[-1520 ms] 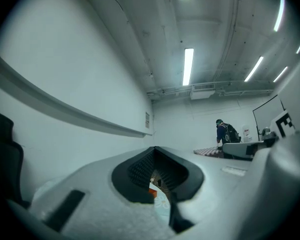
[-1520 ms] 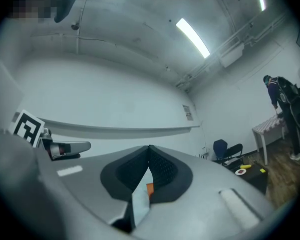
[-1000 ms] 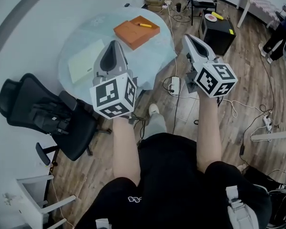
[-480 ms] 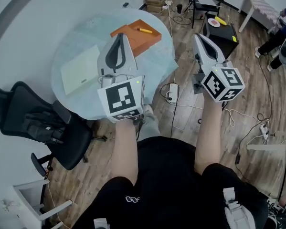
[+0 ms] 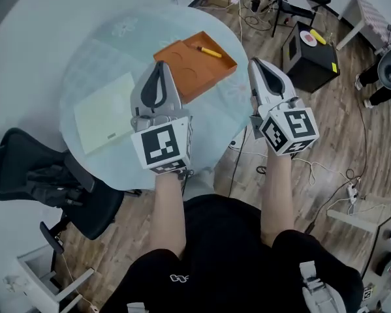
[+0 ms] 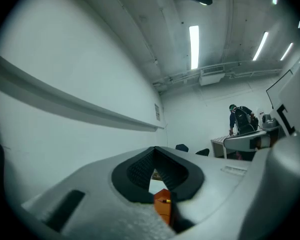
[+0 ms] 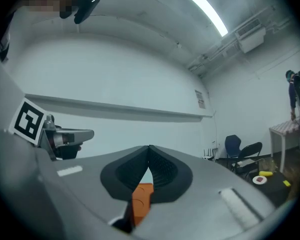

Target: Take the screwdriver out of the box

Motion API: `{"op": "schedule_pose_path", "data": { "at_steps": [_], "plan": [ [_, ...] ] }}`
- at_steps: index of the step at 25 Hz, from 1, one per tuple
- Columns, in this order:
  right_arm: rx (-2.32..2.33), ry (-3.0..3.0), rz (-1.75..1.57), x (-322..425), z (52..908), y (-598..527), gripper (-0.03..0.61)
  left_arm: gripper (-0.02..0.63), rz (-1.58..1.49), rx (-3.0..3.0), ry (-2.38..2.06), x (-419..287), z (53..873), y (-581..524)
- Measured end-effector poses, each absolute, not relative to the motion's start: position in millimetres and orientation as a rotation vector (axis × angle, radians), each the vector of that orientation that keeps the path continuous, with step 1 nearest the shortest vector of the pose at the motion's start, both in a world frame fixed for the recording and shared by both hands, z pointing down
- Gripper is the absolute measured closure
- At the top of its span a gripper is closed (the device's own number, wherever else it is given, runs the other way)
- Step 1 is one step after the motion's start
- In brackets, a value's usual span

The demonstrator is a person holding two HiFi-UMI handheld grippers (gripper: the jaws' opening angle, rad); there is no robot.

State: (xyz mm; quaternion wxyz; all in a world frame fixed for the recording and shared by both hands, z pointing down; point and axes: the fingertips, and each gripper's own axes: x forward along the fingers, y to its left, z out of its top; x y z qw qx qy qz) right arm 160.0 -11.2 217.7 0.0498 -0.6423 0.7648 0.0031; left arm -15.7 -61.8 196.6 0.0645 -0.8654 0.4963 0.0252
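Left hand-held gripper and right hand-held gripper are both clenched tip to tip with nothing between the jaws. Each is raised over the near edge of the round table. The left gripper view and the right gripper view show the pads meeting at the tip.

The task looks barely begun. The yellow screwdriver lies inside the open orange box, near that box's far right wall, on the far right part of the table. Neither hand-held gripper touches the box or the tool; both are short of it, the left one to the box's near left and the right one off its right edge. As I judge it, the whole reach, opening of a jaw pair, grasp and lift-out remain.

Much is hard to read. Through the gripper cameras only a sliver of the box shows, with a speck of the screwdriver in the left one. Which end of the tool is the handle is too small to tell.
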Motion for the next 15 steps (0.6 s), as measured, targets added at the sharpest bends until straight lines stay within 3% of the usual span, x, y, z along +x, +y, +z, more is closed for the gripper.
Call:
{"op": "schedule_pose_path", "data": {
  "at_steps": [8,15],
  "plan": [
    [-1.954,2.458,-0.133,151.7,258.5,-144.6,0.568,0.611,-0.061,-2.722,1.620,-6.7,264.1,-200.7],
    [-2.046,2.502,-0.381,180.5,339.8,-173.5,0.568,0.611,-0.219,-2.888,1.578,42.9,341.7,-229.3]
  ]
}}
